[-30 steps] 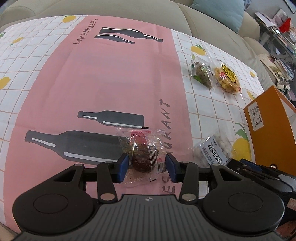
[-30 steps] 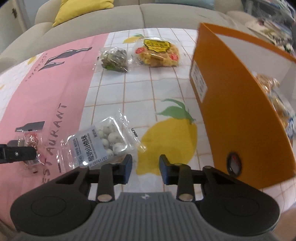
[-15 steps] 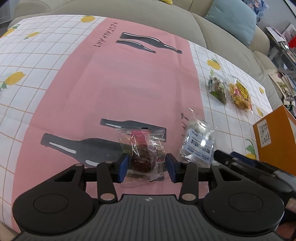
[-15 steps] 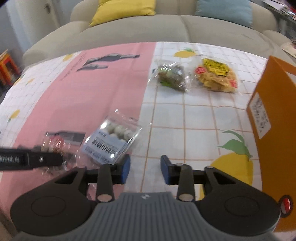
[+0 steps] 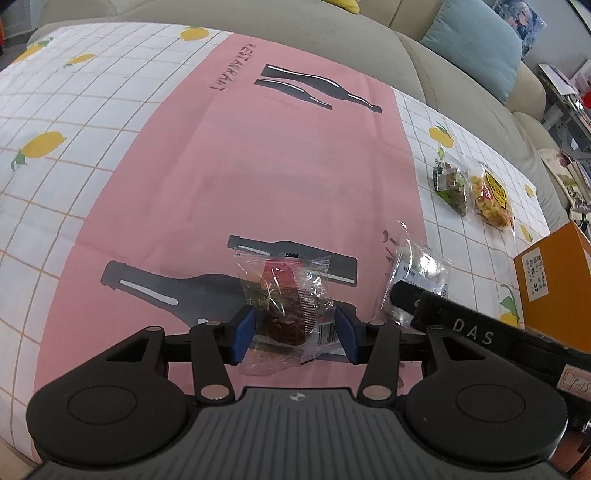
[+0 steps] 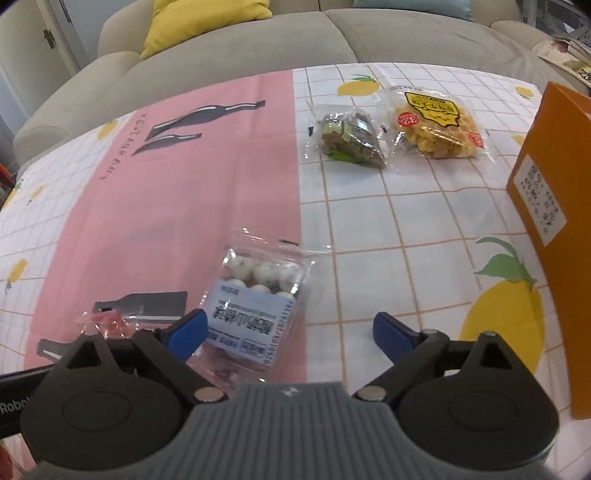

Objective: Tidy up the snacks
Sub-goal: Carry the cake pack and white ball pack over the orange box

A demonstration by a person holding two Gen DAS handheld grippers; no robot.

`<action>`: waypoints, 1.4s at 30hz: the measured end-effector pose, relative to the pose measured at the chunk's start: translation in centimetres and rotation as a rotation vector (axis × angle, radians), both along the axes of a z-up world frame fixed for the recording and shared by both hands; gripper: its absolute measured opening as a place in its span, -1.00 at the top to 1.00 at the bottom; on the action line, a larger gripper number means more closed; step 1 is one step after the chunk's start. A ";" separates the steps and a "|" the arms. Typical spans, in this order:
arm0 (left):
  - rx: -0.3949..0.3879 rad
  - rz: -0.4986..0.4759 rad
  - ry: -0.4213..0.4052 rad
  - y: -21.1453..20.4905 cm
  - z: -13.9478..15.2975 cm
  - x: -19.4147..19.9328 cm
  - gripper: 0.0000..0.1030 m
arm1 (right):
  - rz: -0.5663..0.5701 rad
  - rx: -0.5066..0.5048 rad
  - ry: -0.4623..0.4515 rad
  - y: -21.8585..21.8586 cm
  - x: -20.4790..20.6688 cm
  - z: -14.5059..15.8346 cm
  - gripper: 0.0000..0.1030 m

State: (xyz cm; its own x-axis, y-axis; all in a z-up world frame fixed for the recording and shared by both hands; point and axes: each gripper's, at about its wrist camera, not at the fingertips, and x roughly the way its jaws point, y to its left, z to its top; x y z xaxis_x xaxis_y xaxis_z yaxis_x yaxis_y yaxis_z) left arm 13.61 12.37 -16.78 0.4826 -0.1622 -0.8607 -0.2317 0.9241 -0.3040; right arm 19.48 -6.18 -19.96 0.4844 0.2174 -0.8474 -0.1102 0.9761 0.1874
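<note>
My left gripper (image 5: 295, 332) is shut on a clear packet of dark red snack (image 5: 286, 306) and holds it above the pink cloth. My right gripper (image 6: 290, 328) is wide open just above a clear packet of white balls with a blue label (image 6: 255, 299), which lies between its fingers; that packet also shows in the left wrist view (image 5: 417, 273). A green-brown snack packet (image 6: 351, 142) and a yellow snack packet (image 6: 436, 127) lie further back. An orange box (image 6: 554, 229) stands at the right.
The table carries a pink and white lemon-print cloth (image 5: 258, 166). A beige sofa (image 6: 240, 48) with a yellow cushion (image 6: 199, 18) runs along the far edge. The right gripper's body (image 5: 480, 336) lies close beside my left gripper.
My right gripper has opened wide and moved left over the white-ball packet. My left gripper has lifted the red snack packet and drawn back.
</note>
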 end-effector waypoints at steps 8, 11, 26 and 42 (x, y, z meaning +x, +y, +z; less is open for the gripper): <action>-0.007 0.014 0.002 0.4 -0.1 -0.1 -0.18 | 0.045 -0.013 -0.023 0.2 -0.7 -0.2 -0.87; 0.004 0.007 0.008 0.2 -0.2 0.0 -0.25 | 0.078 0.001 -0.041 0.2 -0.7 -0.1 -0.66; 0.051 -0.059 0.004 -1.2 -0.3 -0.1 -0.08 | 0.105 0.167 -0.034 -3.9 -2.4 1.3 0.80; 0.034 -0.066 -0.003 -1.8 -0.2 -0.2 -0.03 | 0.024 0.067 -0.050 -4.4 -2.2 2.0 -0.16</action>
